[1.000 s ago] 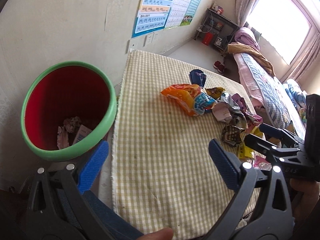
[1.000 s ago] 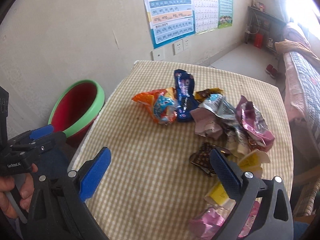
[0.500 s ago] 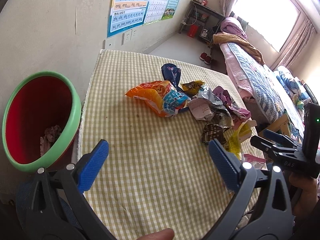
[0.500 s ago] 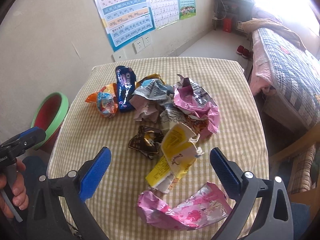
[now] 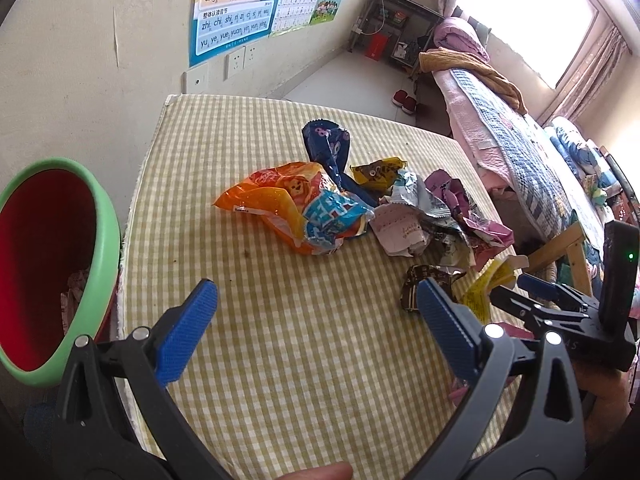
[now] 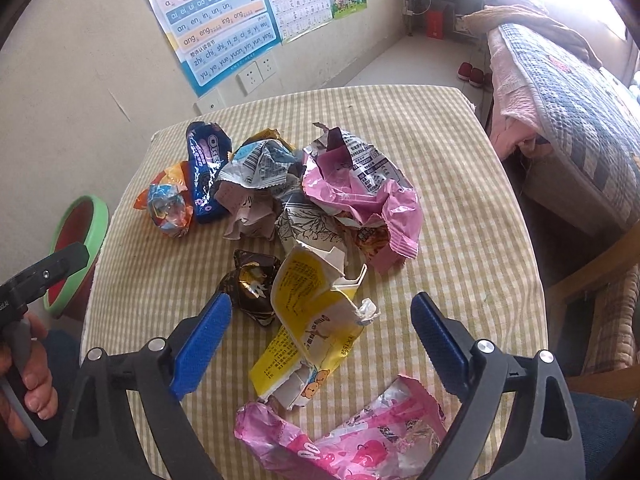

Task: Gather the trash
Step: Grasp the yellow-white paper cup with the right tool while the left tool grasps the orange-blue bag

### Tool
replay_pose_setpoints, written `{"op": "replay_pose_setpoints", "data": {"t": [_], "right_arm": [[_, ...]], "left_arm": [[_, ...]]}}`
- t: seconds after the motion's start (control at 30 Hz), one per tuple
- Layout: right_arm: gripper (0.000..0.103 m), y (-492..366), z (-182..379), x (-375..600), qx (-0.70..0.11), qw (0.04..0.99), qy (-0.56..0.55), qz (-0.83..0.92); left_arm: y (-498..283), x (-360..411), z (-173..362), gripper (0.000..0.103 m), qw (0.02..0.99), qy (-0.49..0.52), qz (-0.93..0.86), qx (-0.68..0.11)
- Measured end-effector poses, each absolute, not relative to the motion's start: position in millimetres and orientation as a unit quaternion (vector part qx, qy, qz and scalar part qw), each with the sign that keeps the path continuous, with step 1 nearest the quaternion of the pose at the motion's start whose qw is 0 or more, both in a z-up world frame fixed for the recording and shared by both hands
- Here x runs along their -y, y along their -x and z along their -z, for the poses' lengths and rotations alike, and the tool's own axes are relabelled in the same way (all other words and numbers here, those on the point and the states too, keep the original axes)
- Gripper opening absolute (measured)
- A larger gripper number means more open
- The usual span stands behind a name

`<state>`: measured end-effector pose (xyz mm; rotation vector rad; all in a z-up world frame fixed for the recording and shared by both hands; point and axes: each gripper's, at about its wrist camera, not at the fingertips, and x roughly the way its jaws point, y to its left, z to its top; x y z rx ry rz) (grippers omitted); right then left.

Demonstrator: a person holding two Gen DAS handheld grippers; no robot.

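Left wrist view, far left of frame: trash bin (image 5: 60, 268), green rim, red inside, standing off the table's left edge; some crumpled paper scraps (image 5: 74, 292) visible low inside it, rest of the interior hidden by the rim. Lower centre: left gripper (image 5: 316, 324) with blue pads spread wide apart, nothing between them, hovering over bare checked tablecloth (image 5: 304, 344). Centre of frame: orange snack bag (image 5: 296, 210) lying flat, dark blue wrapper (image 5: 326, 146) just behind it, touching. Right of those, a heap of crumpled wrappers: silver-blue one (image 5: 412, 196), pink-purple one (image 5: 456, 200), small dark brown wrapper (image 5: 424, 284) near the left gripper's right pad. Far right, the right gripper's body partly in frame. Right wrist view, left edge: same bin (image 6: 82, 240), only part of rim and red wall seen, contents not visible. Lower centre: right gripper (image 6: 320, 336) wide open, empty, pads either side of a torn yellow carton (image 6: 308, 320) lying flat on the cloth; cannot tell if pads touch it. Dark brown wrapper (image 6: 250, 284) touching the carton's left side. Above, big pink bag (image 6: 360, 196) on the heap. Bottom centre: bright pink foil bag (image 6: 352, 436) near the table edge, between the gripper arms. Wall posters (image 6: 216, 16) in upper left; bed (image 6: 572, 120) on the right.
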<state>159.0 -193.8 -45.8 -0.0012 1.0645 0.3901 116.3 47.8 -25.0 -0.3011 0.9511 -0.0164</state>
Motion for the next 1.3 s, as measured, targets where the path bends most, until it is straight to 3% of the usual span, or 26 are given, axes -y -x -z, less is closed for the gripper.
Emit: {"op": "replay_pose_setpoints", "data": {"t": [0.27, 0.5, 0.6, 0.83, 1.3], "right_arm": [[0.076, -171, 58, 186, -0.522, 0.833, -0.001, -0.183], [0.056, -177, 69, 191, -0.532, 0.827, -0.014, -0.180], [0.056, -179, 72, 192, -0.534, 0.826, -0.018, -0.179], [0.052, -178, 71, 199, -0.528, 0.829, -0.030, -0.182], [0.050, -163, 37, 204, -0.492, 0.851, -0.025, -0.184]], "left_arm": [[-162, -40, 48, 0.089, 0.869, 0.131, 0.013, -0.478], [-191, -39, 67, 0.070, 0.861, 0.117, 0.001, -0.495], [-201, -39, 73, 0.054, 0.856, 0.117, -0.001, -0.503], [-196, -40, 69, 0.047, 0.860, 0.122, 0.003, -0.495], [-134, -35, 38, 0.047, 0.871, 0.135, 0.002, -0.473]]}}
